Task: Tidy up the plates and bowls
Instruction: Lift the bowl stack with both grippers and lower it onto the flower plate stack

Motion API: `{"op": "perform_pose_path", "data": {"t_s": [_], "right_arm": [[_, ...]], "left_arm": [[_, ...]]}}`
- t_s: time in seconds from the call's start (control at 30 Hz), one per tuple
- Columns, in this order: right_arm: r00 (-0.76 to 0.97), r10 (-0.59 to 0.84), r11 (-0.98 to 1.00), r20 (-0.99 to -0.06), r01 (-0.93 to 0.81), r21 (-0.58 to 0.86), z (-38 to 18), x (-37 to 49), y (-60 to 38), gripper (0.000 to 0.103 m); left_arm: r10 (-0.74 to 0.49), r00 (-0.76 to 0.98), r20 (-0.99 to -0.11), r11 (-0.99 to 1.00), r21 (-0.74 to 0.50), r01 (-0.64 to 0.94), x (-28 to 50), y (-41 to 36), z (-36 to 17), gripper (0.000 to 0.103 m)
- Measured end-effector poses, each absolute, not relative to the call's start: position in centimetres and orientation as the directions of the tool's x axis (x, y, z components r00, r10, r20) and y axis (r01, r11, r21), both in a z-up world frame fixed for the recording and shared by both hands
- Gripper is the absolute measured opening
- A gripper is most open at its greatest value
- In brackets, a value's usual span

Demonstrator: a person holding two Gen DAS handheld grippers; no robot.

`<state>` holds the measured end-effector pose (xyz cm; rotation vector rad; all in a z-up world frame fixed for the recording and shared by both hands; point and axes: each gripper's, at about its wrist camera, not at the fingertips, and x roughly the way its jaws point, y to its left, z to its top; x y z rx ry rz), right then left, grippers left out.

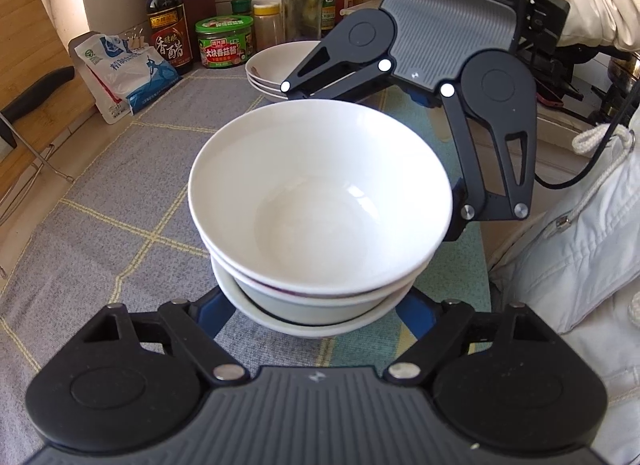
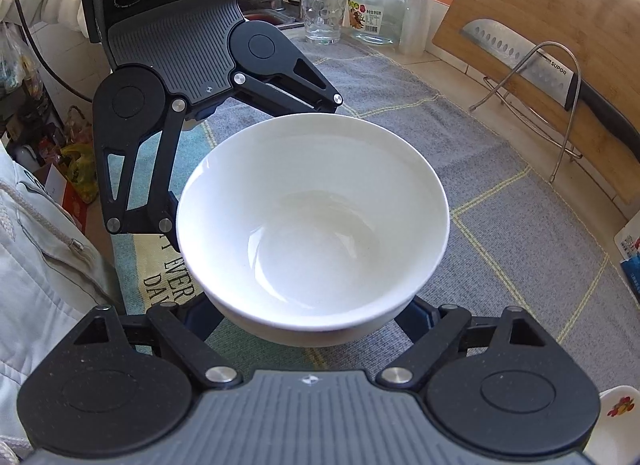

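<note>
Three white bowls are nested on a grey checked cloth (image 1: 120, 193). The top bowl (image 1: 320, 201) fills the middle of both views. My left gripper (image 1: 316, 317) comes in from the near side, and its blue fingers (image 1: 216, 315) are closed against the bottom bowl (image 1: 320, 327). My right gripper (image 2: 308, 321) faces it from the far side. Its fingers (image 2: 202, 319) sit against the top bowl's (image 2: 312, 217) wall under the rim, where the pads are hidden. Each gripper also shows in the other's view: the right gripper (image 1: 372, 157) and the left gripper (image 2: 248, 161). A few stacked white plates (image 1: 272, 65) lie behind.
Sauce bottles (image 1: 166, 21), a green-lidded jar (image 1: 225, 41) and a salt bag (image 1: 124, 65) line the back wall. A cutting board (image 2: 560, 45) and cleaver (image 2: 520, 57) lean in a wire rack. A glass (image 2: 323, 15) and big jar (image 2: 376, 9) stand by the window. A person's pale jacket (image 1: 580, 249) is at the counter edge.
</note>
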<state>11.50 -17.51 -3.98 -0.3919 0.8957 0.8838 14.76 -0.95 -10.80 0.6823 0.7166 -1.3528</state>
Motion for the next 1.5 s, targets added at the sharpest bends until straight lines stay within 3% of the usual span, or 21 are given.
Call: {"op": "perform_pose_path", "data": {"t_s": [0.3,0.7,1.1,1.5], "right_arm": [[0.321,0.518,0.575,-0.793,-0.817,0.045,-1.4,11.0,-21.3,0.092],[0.383,0.457,0.61,-0.803,-0.792,-0.03,1.3,10.9,-30.7,0.092],[0.42,0.376,0.688,-0.826,-0.723,-0.054,-0.1,11.9,-39.2,0.092],[0.39,0.362,0.725,-0.847,-0.688,-0.007,-2.8,13.5,-42.1,0.092]], "left_arm": [[-0.616,0.104,-0.781,0.122,0.036,0.992,15.2,-3.6,-8.7,0.086],[-0.675,0.106,-0.73,0.081,0.069,0.994,16.0,-13.1,-7.5,0.086],[-0.7,0.07,-0.711,0.015,0.083,0.996,18.2,-22.2,-9.1,0.086],[-0.683,0.043,-0.729,0.027,0.034,0.999,19.6,-25.4,-11.5,0.086]]}}
